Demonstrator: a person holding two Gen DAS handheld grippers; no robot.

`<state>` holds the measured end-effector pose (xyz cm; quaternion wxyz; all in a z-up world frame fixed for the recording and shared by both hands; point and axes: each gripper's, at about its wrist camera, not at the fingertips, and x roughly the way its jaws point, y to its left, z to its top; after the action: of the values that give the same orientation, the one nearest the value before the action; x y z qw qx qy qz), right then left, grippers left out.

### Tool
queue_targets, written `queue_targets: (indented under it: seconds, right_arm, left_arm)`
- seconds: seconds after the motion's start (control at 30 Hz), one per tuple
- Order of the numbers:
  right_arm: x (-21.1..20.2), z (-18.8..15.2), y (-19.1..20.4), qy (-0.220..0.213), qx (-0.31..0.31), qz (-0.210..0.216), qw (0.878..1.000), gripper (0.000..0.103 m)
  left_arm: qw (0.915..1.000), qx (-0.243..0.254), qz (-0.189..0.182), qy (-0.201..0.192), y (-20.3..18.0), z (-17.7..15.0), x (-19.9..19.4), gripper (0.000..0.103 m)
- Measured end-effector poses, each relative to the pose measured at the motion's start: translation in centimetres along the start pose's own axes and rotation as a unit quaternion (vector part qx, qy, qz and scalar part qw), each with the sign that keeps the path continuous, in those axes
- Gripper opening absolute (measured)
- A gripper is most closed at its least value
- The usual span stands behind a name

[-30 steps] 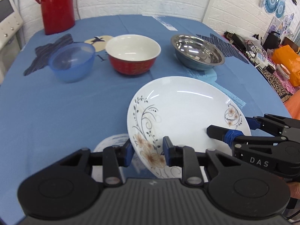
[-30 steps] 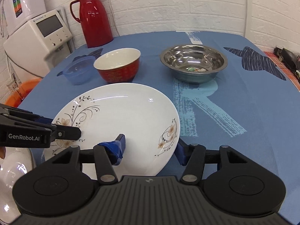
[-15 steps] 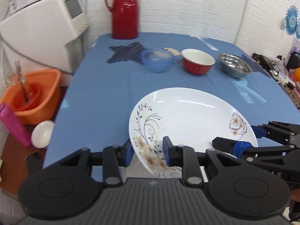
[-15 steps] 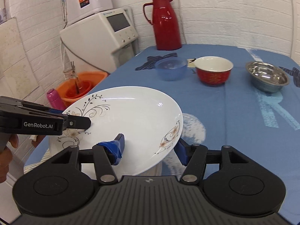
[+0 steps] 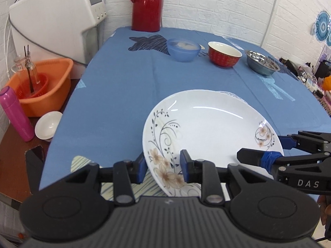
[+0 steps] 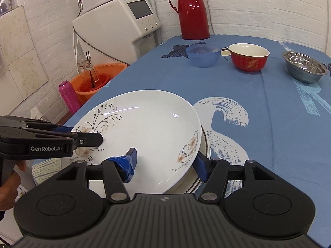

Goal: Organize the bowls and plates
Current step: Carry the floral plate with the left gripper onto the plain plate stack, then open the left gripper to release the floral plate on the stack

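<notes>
Plate (image 5: 211, 128) gripped at opposite rims by left gripper (image 5: 162, 166) and right gripper (image 6: 165, 162), jaws clamped on it for balance, poised just above stacked plates (image 6: 203, 155) at near table (image 6: 258, 144) edge.

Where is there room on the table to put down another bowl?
The blue tablecloth is bare between the white plate and the far row: blue bowl, red bowl, metal bowl. That row and the near plate stack are crowded.

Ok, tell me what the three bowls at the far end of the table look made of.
Translucent blue bowl: likely plastic, light shows through its wall. Red bowl with cream inside: looks like glazed ceramic, glossy, gold character printed outside. Silver metal bowl: probably stainless steel, with mirror-like reflections.
</notes>
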<state>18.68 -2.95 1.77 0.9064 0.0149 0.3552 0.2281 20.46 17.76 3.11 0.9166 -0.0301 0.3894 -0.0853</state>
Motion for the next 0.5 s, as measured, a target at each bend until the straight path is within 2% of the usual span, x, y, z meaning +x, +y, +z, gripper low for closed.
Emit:
queue_targets:
  seconds: [0.03, 0.1, 0.2, 0.3, 0.5]
  right_arm:
    - [-0.1, 0.0, 0.1, 0.0, -0.002, -0.002, 1.0, 0.045]
    - [-0.4, -0.1, 0.3, -0.001, 0.002, -0.005, 1.0, 0.045]
    - [-0.7, -0.1, 0.0, -0.004, 0.004, -0.003, 1.0, 0.046]
    - [-0.9, -0.1, -0.1, -0.003, 0.005, -0.003, 1.0, 0.046]
    - [-1.7, -0.2, 0.2, 0.023, -0.032, 0.016, 0.999, 0.045]
  left_arm:
    - [1.0, -0.001, -0.003, 0.002, 0.1, 0.0, -0.1, 0.029]
    - [0.9999, 0.003, -0.01, -0.002, 0.0, -0.3, -0.4, 0.038]
    - [0.9995, 0.021, -0.004, -0.025, -0.6, -0.3, -1.3, 0.048]
    - [0.9983, 0.038, 0.014, -0.043, -1.3, 0.3, -1.9, 0.049]
    - [0.997, 0.042, 0.023, -0.062, -1.5, 1.5, -2.8, 0.053]
